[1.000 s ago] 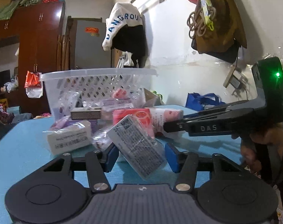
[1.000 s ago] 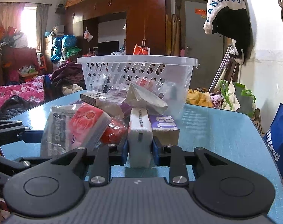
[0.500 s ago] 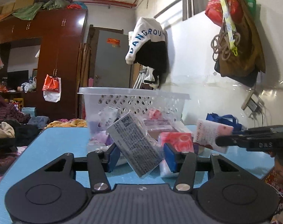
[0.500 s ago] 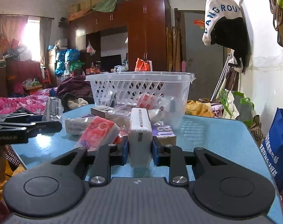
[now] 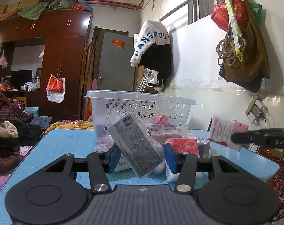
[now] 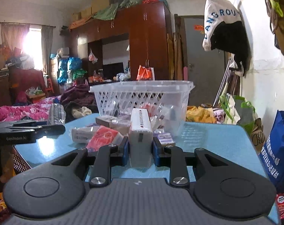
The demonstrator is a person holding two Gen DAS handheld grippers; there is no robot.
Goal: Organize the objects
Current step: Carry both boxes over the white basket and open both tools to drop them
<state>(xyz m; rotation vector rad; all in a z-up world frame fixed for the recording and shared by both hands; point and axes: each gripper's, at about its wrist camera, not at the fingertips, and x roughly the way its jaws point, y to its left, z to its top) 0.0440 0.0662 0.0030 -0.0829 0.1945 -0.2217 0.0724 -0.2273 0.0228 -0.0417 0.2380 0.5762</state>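
My left gripper is shut on a grey printed packet in clear wrap, held tilted above the blue table. My right gripper is shut on a white tissue pack, held end-on. In the left wrist view the right gripper shows at the right with that pack's white and pink face. In the right wrist view the left gripper shows at the left with the grey packet. A white slotted basket with several items inside stands beyond both.
A pile of packets lies in front of the basket: a red tissue pack, a white packet, a dark small box. A blue bag stands off the table's right edge. Clothes and a bed lie to the left.
Both grippers have drawn back and up from the pile with their packs. In the left wrist view the right gripper's pack has left the pile and moved to the right.
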